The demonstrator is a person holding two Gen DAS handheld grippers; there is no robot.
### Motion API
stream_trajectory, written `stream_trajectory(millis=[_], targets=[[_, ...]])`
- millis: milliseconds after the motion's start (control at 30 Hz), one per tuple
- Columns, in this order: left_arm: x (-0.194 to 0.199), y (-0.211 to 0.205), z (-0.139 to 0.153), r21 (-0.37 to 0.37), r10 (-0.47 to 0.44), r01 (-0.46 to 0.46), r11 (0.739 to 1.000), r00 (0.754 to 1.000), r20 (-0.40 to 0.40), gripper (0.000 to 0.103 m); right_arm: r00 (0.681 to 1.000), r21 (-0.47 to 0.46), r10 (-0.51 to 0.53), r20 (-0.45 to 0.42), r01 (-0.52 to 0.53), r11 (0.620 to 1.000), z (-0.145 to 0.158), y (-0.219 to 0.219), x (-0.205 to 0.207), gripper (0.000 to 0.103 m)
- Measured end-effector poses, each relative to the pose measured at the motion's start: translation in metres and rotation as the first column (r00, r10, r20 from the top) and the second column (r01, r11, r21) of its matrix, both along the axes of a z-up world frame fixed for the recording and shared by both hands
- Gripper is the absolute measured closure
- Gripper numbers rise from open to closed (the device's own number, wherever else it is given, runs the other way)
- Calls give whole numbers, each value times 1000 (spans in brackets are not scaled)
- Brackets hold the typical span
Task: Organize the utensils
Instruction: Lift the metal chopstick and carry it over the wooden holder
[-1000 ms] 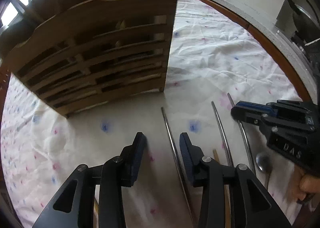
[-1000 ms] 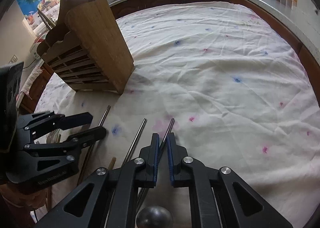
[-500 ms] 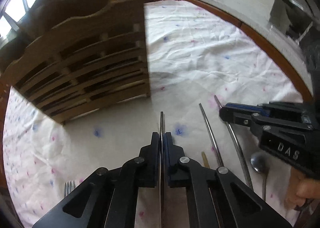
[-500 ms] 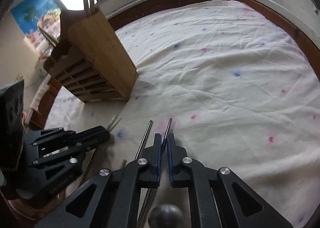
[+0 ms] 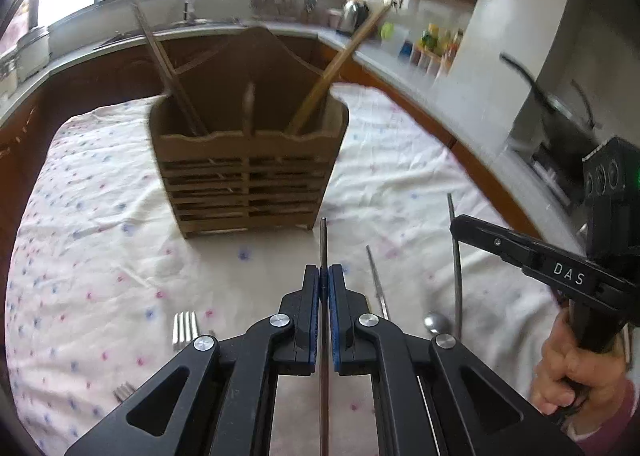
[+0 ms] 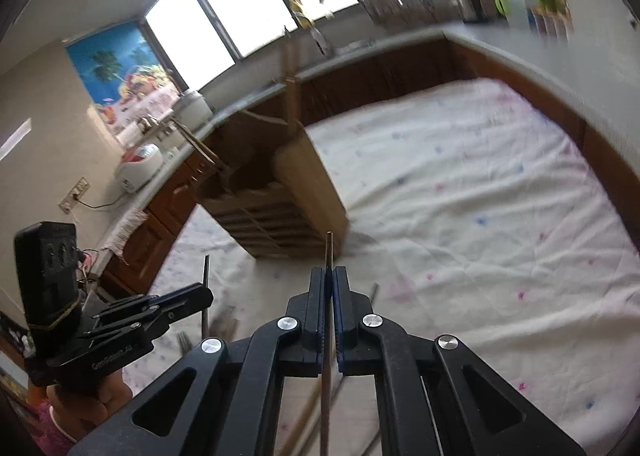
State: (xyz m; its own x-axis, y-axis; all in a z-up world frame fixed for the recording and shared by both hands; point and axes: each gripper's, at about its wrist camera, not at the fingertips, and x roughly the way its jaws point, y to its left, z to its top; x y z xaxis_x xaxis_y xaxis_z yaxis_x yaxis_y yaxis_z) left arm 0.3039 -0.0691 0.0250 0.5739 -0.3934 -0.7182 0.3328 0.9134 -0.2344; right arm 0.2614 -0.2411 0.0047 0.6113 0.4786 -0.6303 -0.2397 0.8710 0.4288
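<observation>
My left gripper [image 5: 324,276] is shut on a thin metal utensil handle [image 5: 323,240] and holds it above the cloth, pointing at the wooden utensil holder [image 5: 248,175]. My right gripper [image 6: 329,278] is shut on another metal utensil handle [image 6: 329,250], lifted and pointing at the holder [image 6: 296,207]. The right gripper also shows at the right of the left wrist view [image 5: 456,221], its utensil handle [image 5: 456,256] hanging below. The holder holds wooden chopsticks [image 5: 168,71] and a wooden stick [image 5: 336,67].
On the white dotted tablecloth [image 5: 100,256] lie a fork [image 5: 185,330], a second fork [image 5: 124,392], a metal handle [image 5: 376,284] and a spoon [image 5: 436,323]. A kitchen counter [image 5: 420,75] curves around the table.
Both grippers have risen off the cloth with their utensils. The left gripper closed on its handle a second ago. The holder now appears farther away and lower.
</observation>
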Motion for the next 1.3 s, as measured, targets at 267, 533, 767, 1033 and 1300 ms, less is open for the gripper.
stream_trajectory(millis=[267, 533, 767, 1033, 1300], targets=[[-46, 46, 34, -90, 49, -43, 995, 997, 67, 101, 994, -16, 16, 110, -14, 1000, 35, 13, -30, 99], [-67, 62, 48, -124, 71, -58, 991, 993, 96, 101, 989, -23, 18, 147, -15, 1000, 49, 17, -42, 99], [-76, 73, 65, -146, 83, -62, 987, 987, 139, 101, 981, -21, 13, 194, -9, 1000, 65, 17, -44, 99], [-77, 85, 83, -166, 111, -79, 983, 976, 190, 101, 970, -12, 10, 244, -7, 1000, 83, 20, -39, 99], [-69, 95, 103, -181, 149, -104, 978, 955, 257, 101, 951, -1, -3, 310, 4, 1000, 108, 23, -27, 99]])
